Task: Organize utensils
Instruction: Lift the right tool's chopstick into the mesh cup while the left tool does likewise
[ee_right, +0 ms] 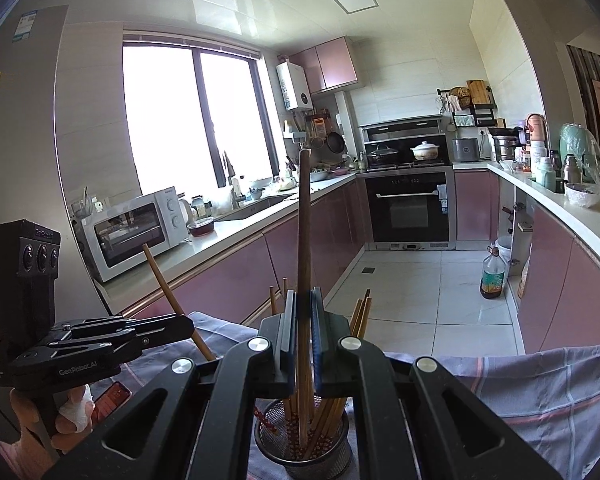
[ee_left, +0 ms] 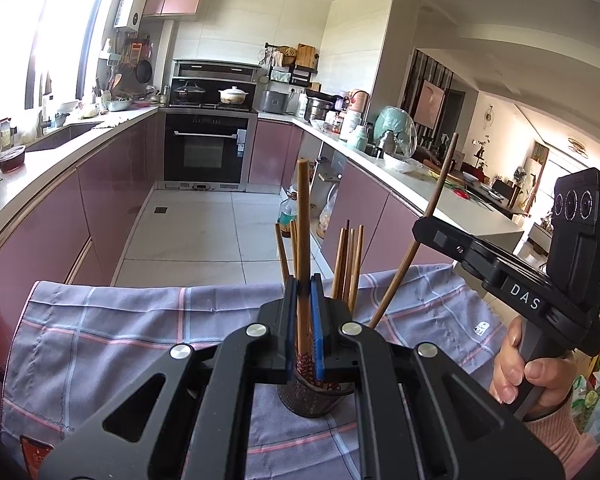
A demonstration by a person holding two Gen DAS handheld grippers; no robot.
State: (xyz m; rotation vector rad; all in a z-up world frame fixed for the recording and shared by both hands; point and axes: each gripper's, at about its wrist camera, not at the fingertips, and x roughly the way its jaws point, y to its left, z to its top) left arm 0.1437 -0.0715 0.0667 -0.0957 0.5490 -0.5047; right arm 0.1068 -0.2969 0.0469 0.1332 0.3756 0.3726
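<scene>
A dark mesh utensil cup [ee_left: 310, 398] stands on a grey checked cloth [ee_left: 120, 336] and holds several brown chopsticks [ee_left: 350, 264]. My left gripper [ee_left: 303, 292] is shut on one upright chopstick [ee_left: 303, 216] whose patterned lower end sits in the cup. In the right wrist view, my right gripper [ee_right: 302, 308] is shut on another upright chopstick [ee_right: 304, 232] above the same cup [ee_right: 304, 446]. The right gripper also shows in the left wrist view [ee_left: 420, 226], holding a tilted chopstick [ee_left: 440, 184]. The left gripper shows at left in the right wrist view [ee_right: 188, 322].
A red phone [ee_right: 112, 398] lies on the cloth [ee_right: 540, 392] at the near left. Pink kitchen cabinets [ee_left: 112, 184] and counters run along both sides, with an oven [ee_left: 206, 152] at the far end. An oil bottle [ee_right: 492, 276] stands on the tiled floor.
</scene>
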